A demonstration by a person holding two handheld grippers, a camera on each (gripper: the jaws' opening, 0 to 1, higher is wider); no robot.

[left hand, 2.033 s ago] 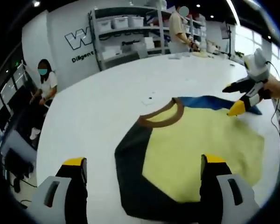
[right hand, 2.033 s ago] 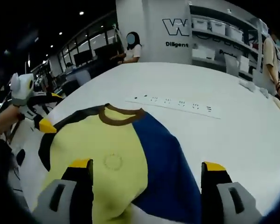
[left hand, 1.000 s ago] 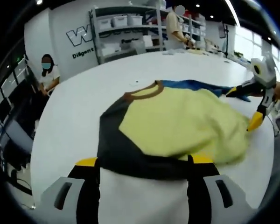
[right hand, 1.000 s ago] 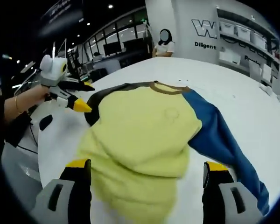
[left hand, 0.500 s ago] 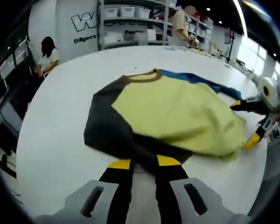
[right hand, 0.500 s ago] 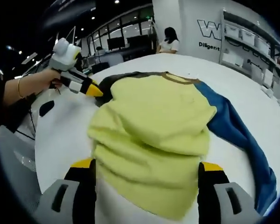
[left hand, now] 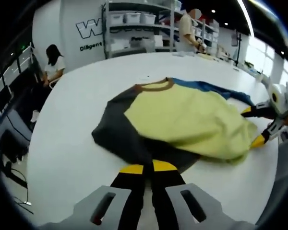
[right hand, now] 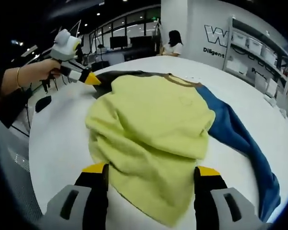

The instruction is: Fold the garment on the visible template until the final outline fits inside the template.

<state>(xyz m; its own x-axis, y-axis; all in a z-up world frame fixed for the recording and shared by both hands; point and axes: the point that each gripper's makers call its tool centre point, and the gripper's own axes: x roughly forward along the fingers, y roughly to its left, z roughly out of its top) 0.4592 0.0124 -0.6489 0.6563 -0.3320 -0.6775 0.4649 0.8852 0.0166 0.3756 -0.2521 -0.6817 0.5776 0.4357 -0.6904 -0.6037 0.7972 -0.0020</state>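
Left claw (left hand: 148,168) pinching garment (left hand: 182,120) edge

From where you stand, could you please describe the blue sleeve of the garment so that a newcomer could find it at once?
Start at the big white round table and find the crumpled sweatshirt with the yellow front and brown collar. The blue sleeve trails flat from the shoulder beside that collar towards the table's edge. It is the only blue part; the opposite sleeve is dark grey.

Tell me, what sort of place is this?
Probably a company lab or workshop rather than a home. A big white table holds a yellow sweater, metal shelves behind it carry storage bins, and a logo is painted on the wall.
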